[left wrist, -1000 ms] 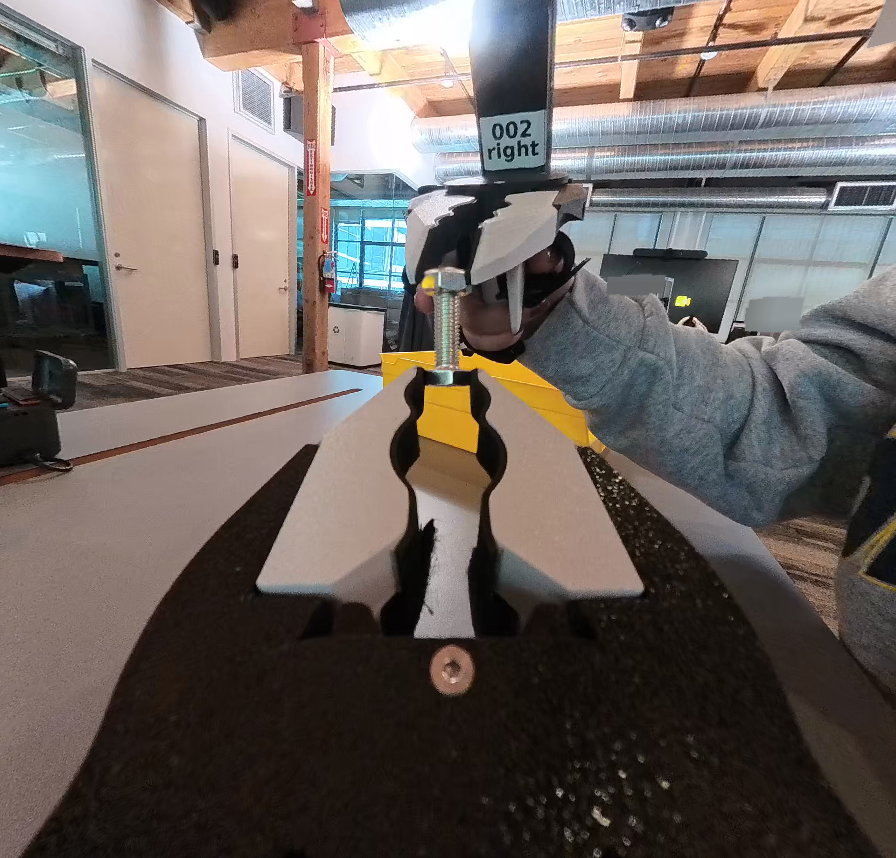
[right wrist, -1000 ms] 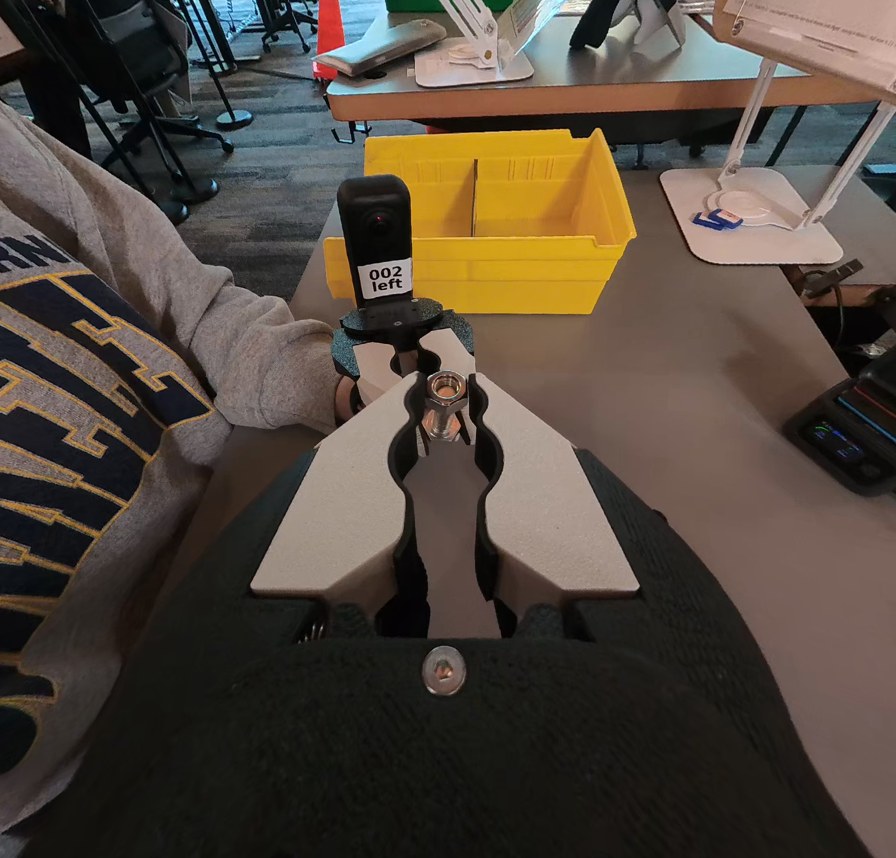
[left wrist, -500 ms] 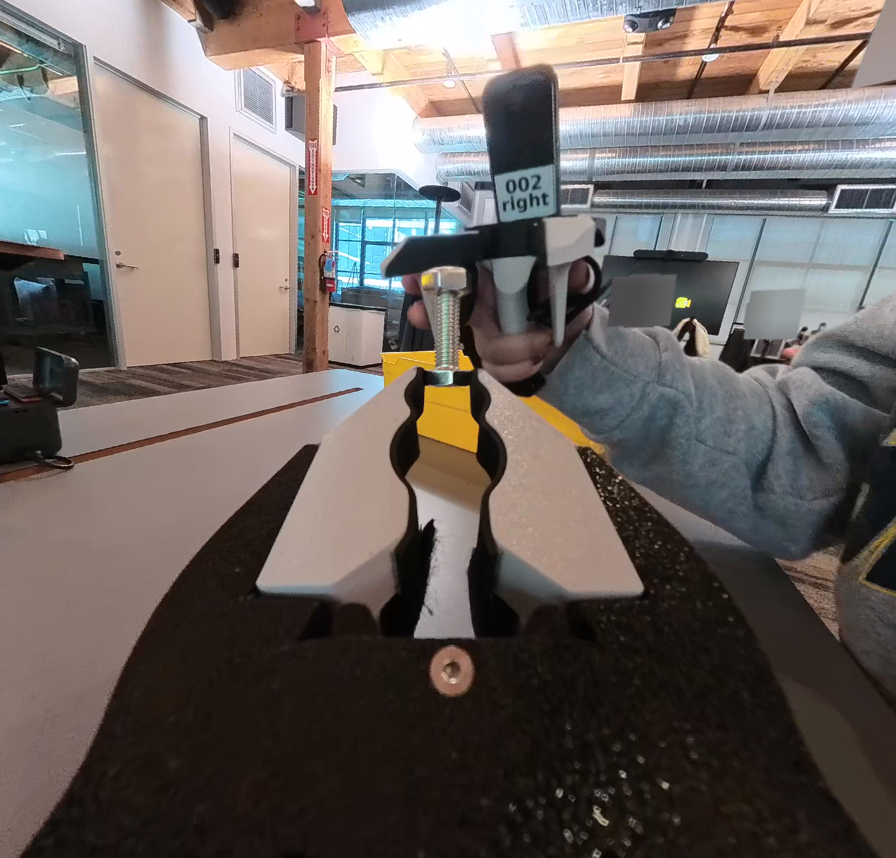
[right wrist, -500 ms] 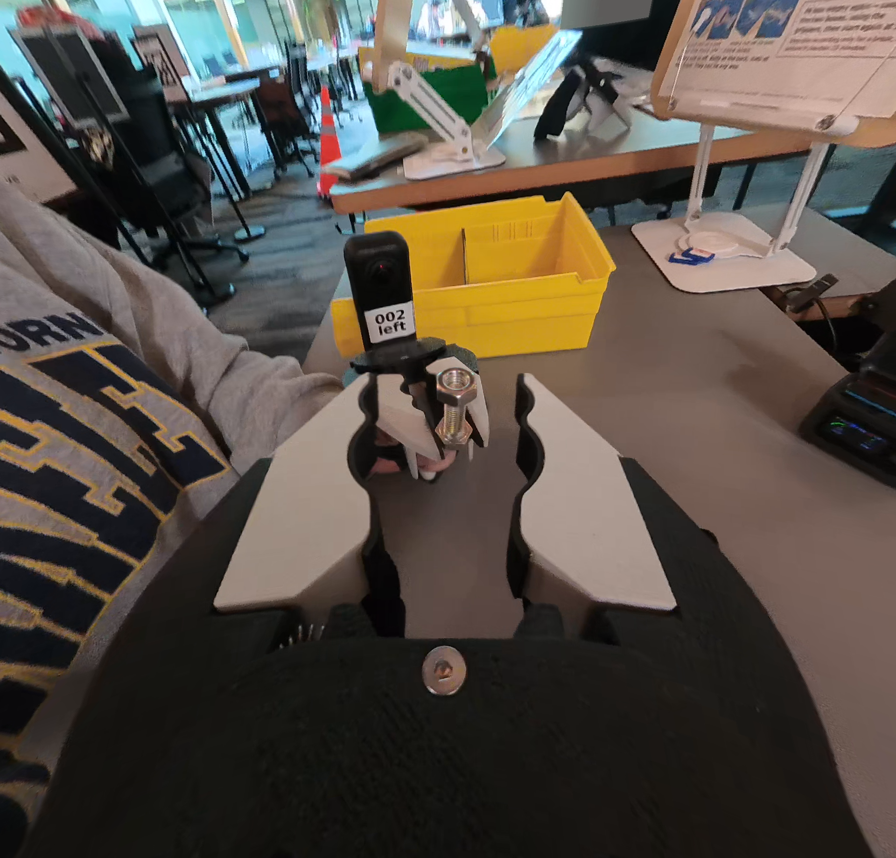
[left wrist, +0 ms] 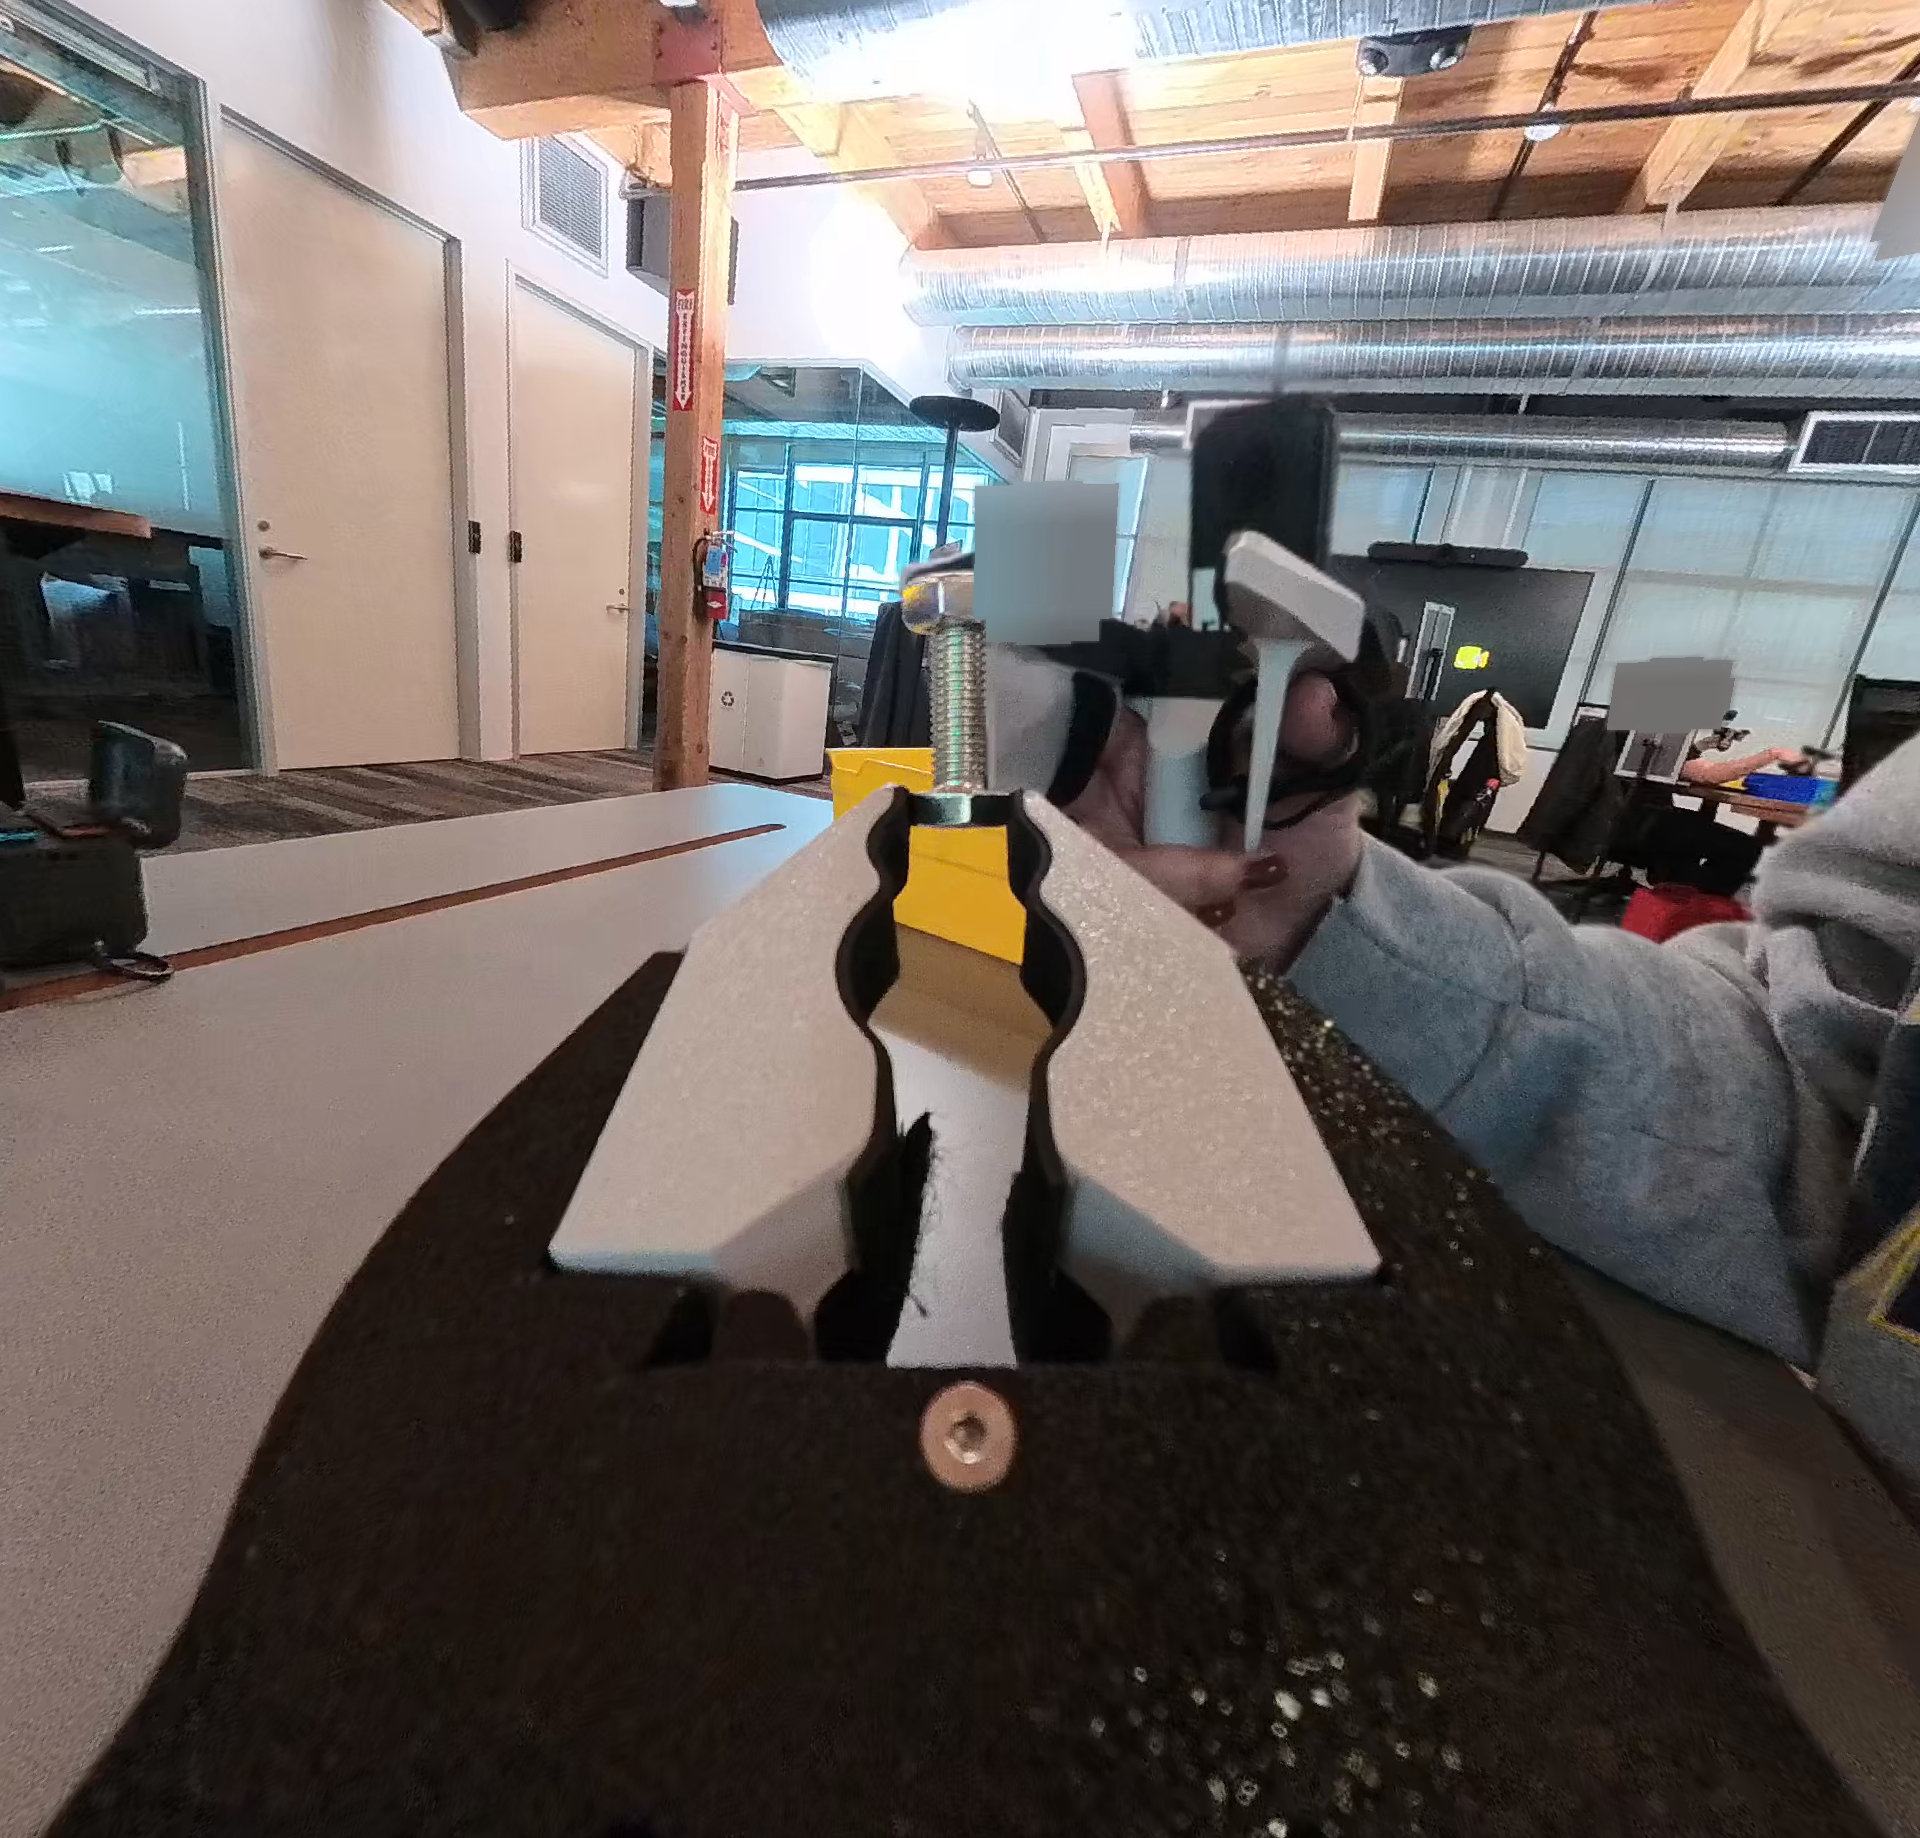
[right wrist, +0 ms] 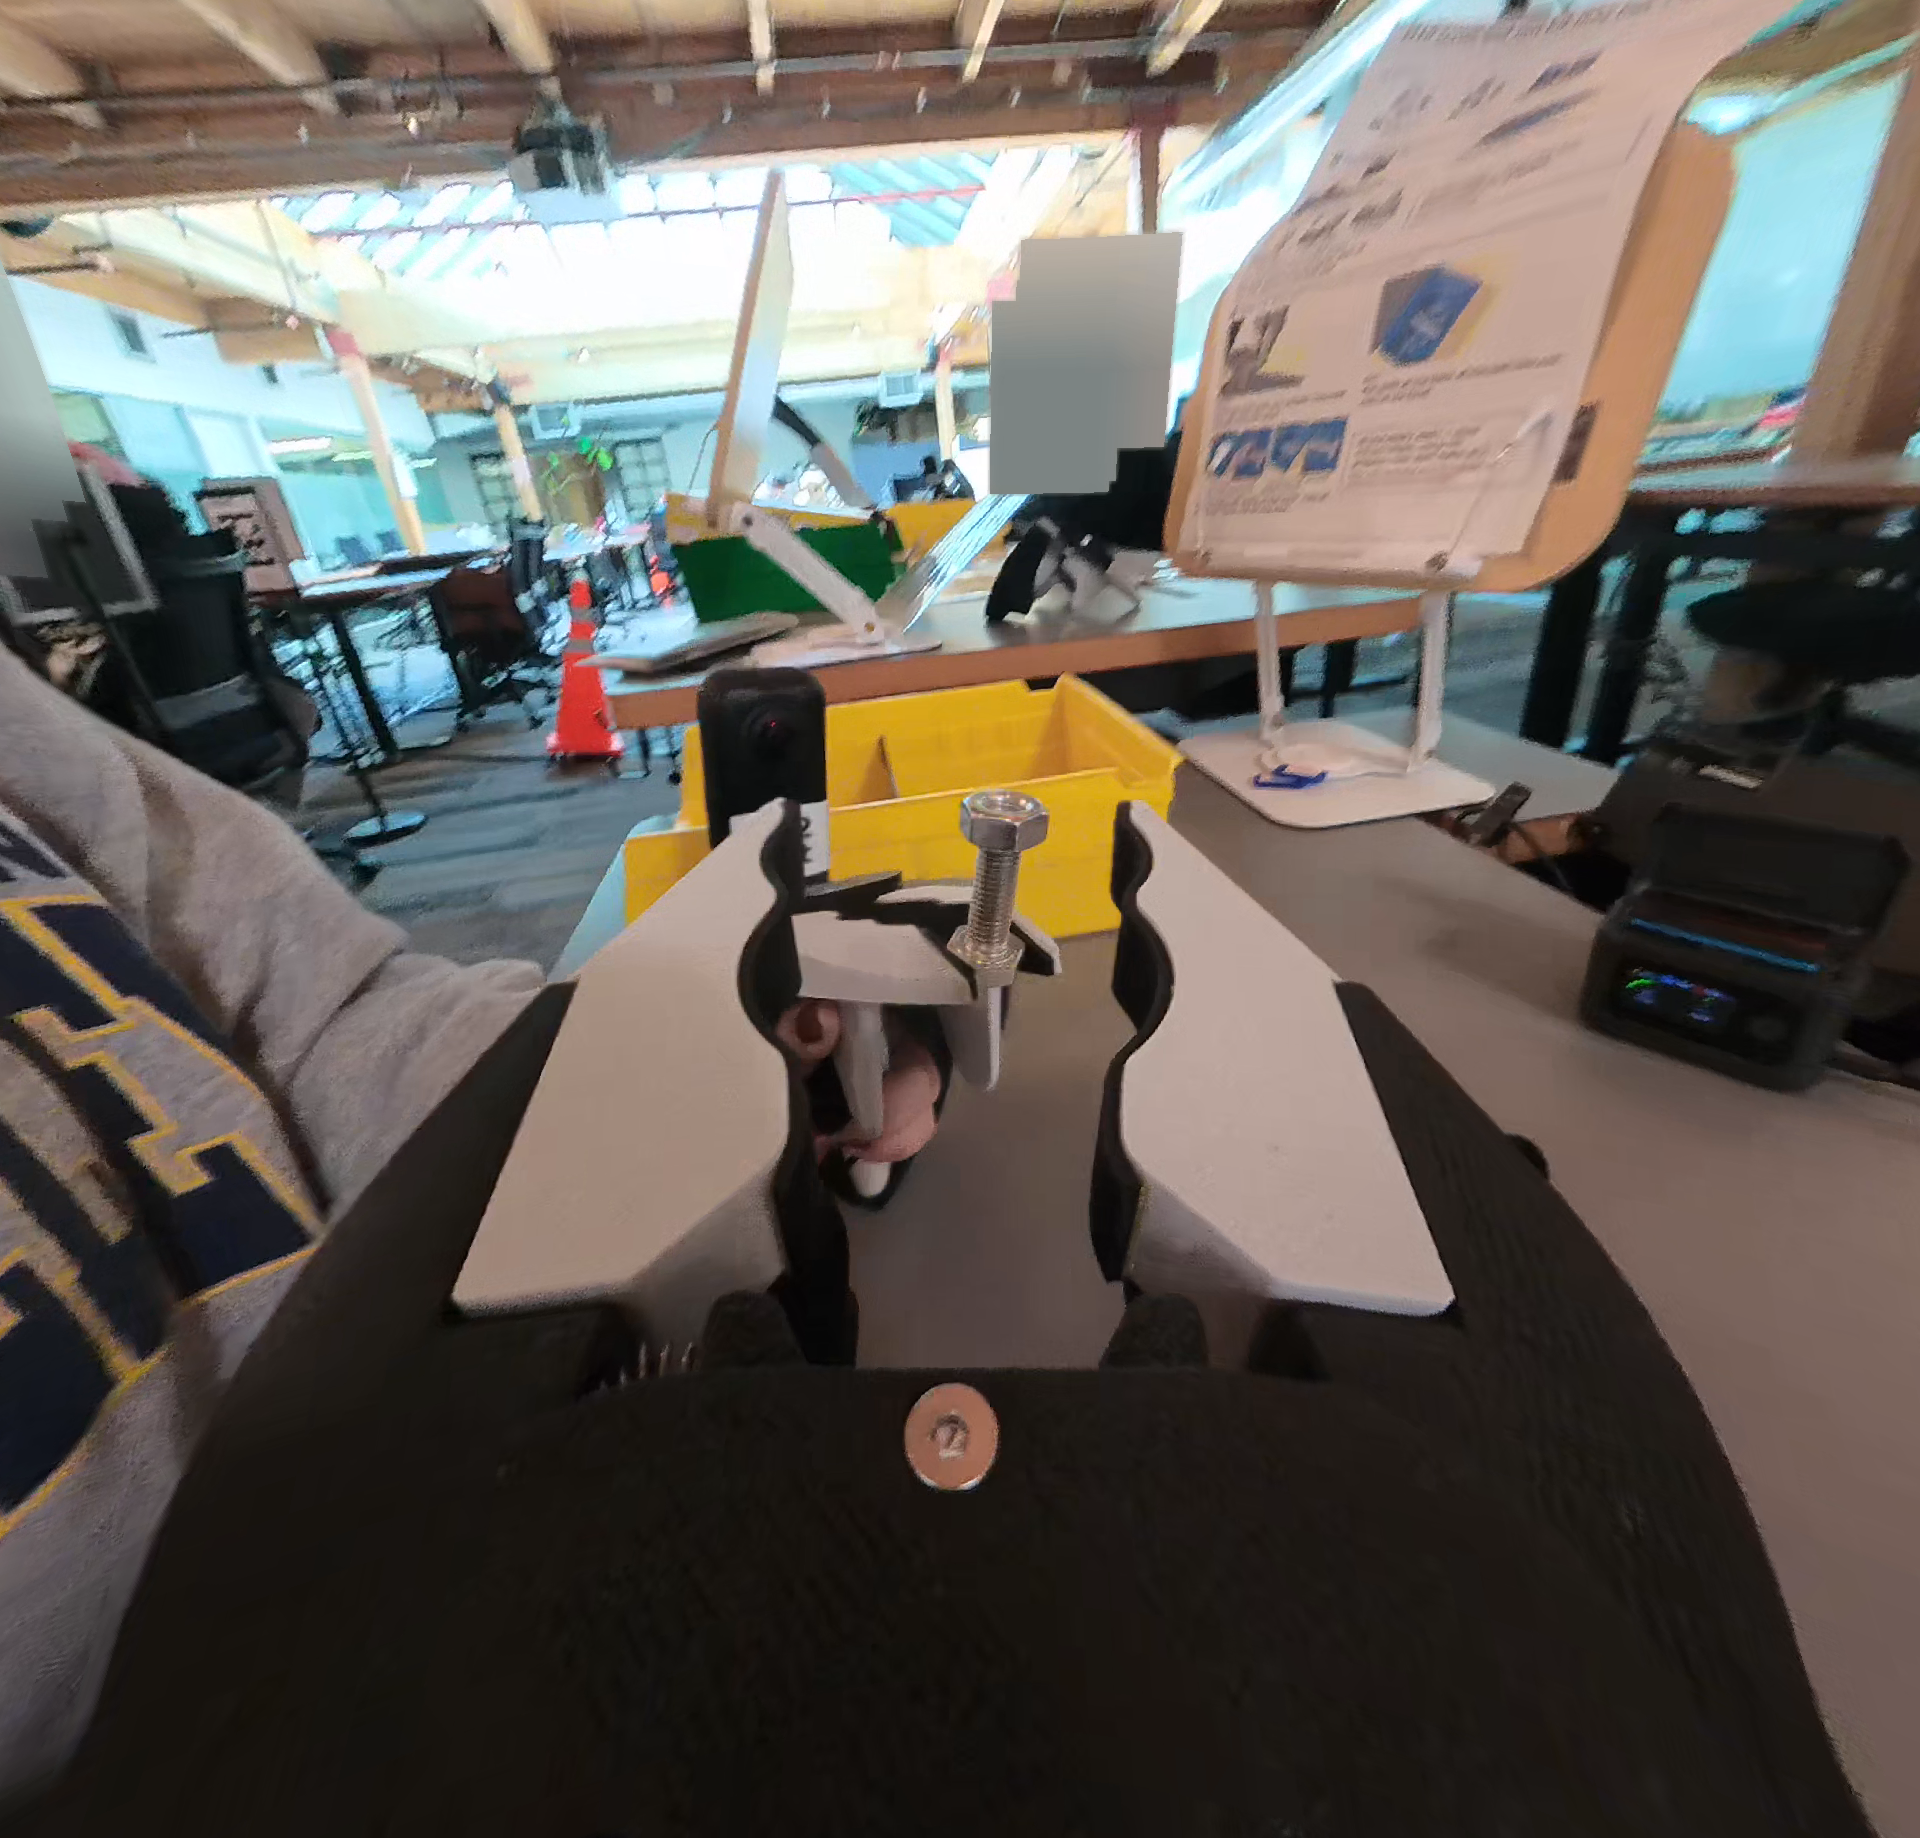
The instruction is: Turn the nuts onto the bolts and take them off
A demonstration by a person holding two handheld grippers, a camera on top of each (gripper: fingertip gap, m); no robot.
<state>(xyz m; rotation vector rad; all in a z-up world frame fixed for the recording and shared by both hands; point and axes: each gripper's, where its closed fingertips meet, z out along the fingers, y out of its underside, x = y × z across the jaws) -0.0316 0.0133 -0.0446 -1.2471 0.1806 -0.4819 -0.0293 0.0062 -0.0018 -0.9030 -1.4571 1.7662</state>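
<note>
My left gripper (left wrist: 961, 801) is shut on a silver nut (left wrist: 961, 808) at its fingertips. A silver bolt (left wrist: 956, 708) stands upright in the nut, with its hex head on top. In the right wrist view the left gripper (right wrist: 935, 947) holds the nut (right wrist: 987, 949) with the bolt (right wrist: 992, 874) rising from it. My right gripper (right wrist: 951, 853) is open and empty, and the bolt shows in the gap between its fingers, farther off. In the left wrist view the right gripper (left wrist: 1164, 666) is just right of the bolt, apart from it.
A yellow divided bin (right wrist: 1049, 749) stands on the grey table (right wrist: 1455, 1061) behind the bolt. A white stand with a printed sheet (right wrist: 1403, 334) is at the back right. A black device (right wrist: 1725, 957) sits at the right, and another (left wrist: 62, 884) at the far left. Spacing between my two grippers at the tips: around 4 centimetres.
My right gripper opened, let go of the bolt head, and came down from above the bolt to beside it. The left gripper has kept still, holding the nut.
</note>
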